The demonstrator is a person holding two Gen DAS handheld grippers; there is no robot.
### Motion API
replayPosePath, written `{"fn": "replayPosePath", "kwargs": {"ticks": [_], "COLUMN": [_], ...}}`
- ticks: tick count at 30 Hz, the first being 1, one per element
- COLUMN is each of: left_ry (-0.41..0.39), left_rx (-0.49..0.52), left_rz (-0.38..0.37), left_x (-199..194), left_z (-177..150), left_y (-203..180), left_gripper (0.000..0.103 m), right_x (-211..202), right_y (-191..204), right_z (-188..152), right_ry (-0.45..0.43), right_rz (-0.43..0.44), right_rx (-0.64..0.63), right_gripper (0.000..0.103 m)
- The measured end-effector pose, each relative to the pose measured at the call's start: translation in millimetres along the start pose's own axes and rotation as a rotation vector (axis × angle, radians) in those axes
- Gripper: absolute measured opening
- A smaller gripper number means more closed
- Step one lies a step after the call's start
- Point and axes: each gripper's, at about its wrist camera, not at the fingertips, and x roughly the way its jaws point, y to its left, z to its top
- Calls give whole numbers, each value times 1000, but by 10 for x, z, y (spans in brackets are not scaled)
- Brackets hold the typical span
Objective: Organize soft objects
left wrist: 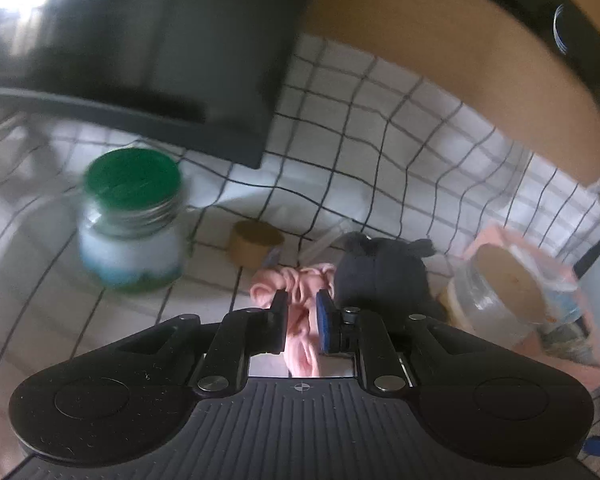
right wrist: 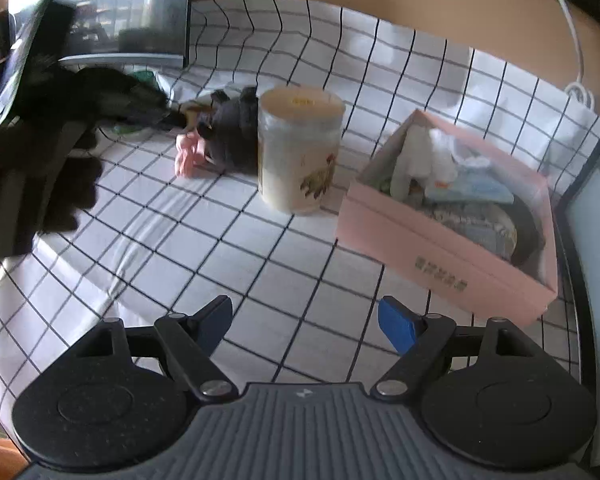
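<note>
Pink scrunchie [left wrist: 300, 320] sits clenched in the left tool [left wrist: 302, 316], pink box [right wrist: 440, 236] lying rightward, nearer the released right tool [right wrist: 304, 322].

No text can be read with certainty. A short line of dark printed characters is seen on the front wall of the pink box [right wrist: 440, 240], but it is too small and blurred to be made out. To the left of that box, a floral picture is carried on the cream jar [right wrist: 300, 152], with no legible words. Nothing is legible on the green-lidded jar [left wrist: 130, 220].
</note>
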Motion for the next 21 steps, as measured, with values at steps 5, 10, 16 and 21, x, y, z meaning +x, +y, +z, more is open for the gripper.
{"fn": "replayPosePath", "kwargs": {"ticks": [5,10,16,21], "left_ry": [-38,41,69,74], "left_rx": [31,119,226,256], "left_rz": [-155,-135,-37,0], "left_x": [14,248,408,530], "left_z": [214,422,461,474], "left_y": [-156,-399,-491,-519], "left_gripper": [17,17,27,27], "right_x": [52,148,169,222], "right_y": [-41,-78,-116,-165], "right_z": [-68,-69,-71,-74], "right_ry": [33,56,53,69], "right_rz": [-12,-7,-2,1], "right_rx": [13,43,67,94], "right_gripper": [81,81,81,81]}}
